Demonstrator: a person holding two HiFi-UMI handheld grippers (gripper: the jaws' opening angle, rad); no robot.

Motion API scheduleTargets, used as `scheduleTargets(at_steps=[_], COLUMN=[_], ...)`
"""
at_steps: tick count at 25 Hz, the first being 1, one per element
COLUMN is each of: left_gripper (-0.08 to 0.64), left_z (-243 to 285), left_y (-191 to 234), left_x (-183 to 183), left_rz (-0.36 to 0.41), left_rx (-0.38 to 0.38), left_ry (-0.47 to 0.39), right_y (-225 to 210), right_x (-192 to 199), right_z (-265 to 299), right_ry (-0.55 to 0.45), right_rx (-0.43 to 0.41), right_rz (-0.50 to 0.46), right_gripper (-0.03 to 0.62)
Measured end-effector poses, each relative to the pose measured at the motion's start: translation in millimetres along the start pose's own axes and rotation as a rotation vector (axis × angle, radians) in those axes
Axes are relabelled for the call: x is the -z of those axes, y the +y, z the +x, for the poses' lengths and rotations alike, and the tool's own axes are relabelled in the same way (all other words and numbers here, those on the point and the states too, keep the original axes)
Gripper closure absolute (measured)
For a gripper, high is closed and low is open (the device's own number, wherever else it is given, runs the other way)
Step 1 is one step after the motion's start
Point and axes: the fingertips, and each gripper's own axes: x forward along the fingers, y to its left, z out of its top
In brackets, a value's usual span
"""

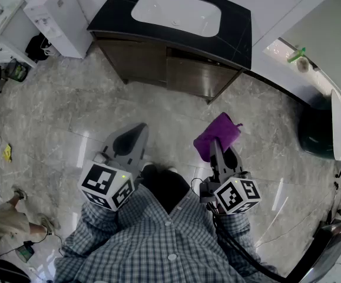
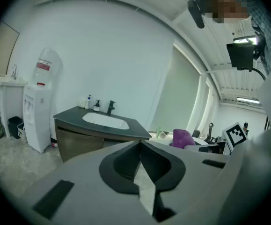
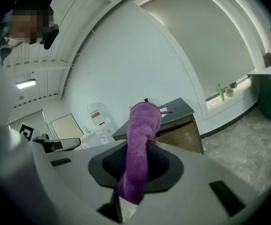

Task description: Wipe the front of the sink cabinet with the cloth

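Observation:
The sink cabinet (image 1: 182, 75) has a brown wooden front, a black top and a white basin (image 1: 177, 13); it stands ahead of me, and also shows as the cabinet (image 2: 76, 142) in the left gripper view and the cabinet (image 3: 179, 132) in the right gripper view. My right gripper (image 1: 219, 147) is shut on a purple cloth (image 1: 217, 135), which sticks up between its jaws as the cloth (image 3: 139, 149). It hovers above the floor, well short of the cabinet. My left gripper (image 1: 132, 135) is shut with nothing in it, level with the right one.
A white water dispenser (image 1: 55, 13) stands left of the cabinet, with a black bin (image 1: 37, 46) beside it. A dark green bin (image 1: 316, 134) sits at the right by a low ledge (image 1: 291, 55). Grey marble floor (image 1: 70, 117) lies between me and the cabinet. A person's foot (image 1: 20, 193) shows at the left.

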Motion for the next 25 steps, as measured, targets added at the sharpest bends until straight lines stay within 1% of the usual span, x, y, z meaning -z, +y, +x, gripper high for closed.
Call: scheduleTargets(at_steps=[17, 25], left_gripper=[0.549, 0.549], left_z=[4, 4], left_y=[-19, -34], left_x=[7, 13], left_rz=[0.006, 0.005], left_rx=[-0.018, -0.046], left_ry=[0.008, 0.017], right_y=[-20, -30], right_x=[0, 2], right_z=[-10, -15], right_ry=[0.006, 0.03], right_rx=[-0.006, -0.042], right_rz=[0.018, 0.009], right_gripper=[0.515, 0.515])
